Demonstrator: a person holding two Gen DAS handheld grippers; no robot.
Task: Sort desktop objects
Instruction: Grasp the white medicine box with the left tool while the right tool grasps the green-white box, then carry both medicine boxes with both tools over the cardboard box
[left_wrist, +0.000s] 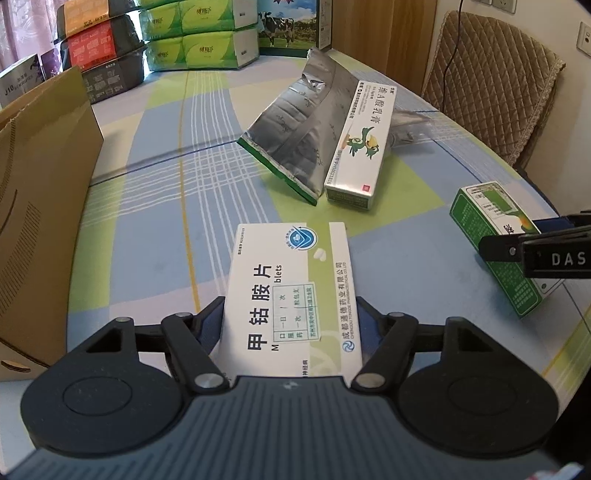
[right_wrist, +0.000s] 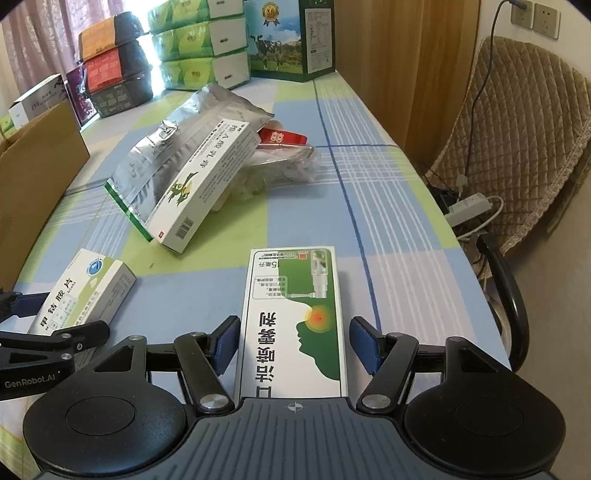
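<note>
- Fingers (left_wrist: 207, 314) of the left gripper (left_wrist: 288, 317) are pressing against both long sides of the white tablet box (left_wrist: 291, 288), clamping it near its rear end.
- Fingers (right_wrist: 227, 343) of the right gripper (right_wrist: 293, 345) are standing apart around the green spray box (right_wrist: 295, 317); the left pad is sitting just beside its edge, the right pad is showing a clear gap.
- Both cartons are probably light, stiff and smooth-faced, so squeezing across the narrow width at mid-length looks safest; hard pressure could dent the card.
- Beyond the spray box, the silver foil pouch (right_wrist: 173, 147) is leaning with the duck-printed ointment box (right_wrist: 207, 177) resting on it.
- Left of the spray box, the cardboard carton (left_wrist: 40, 206) is standing on the counter (right_wrist: 388, 229), looking like the likely sorting bin.
</note>
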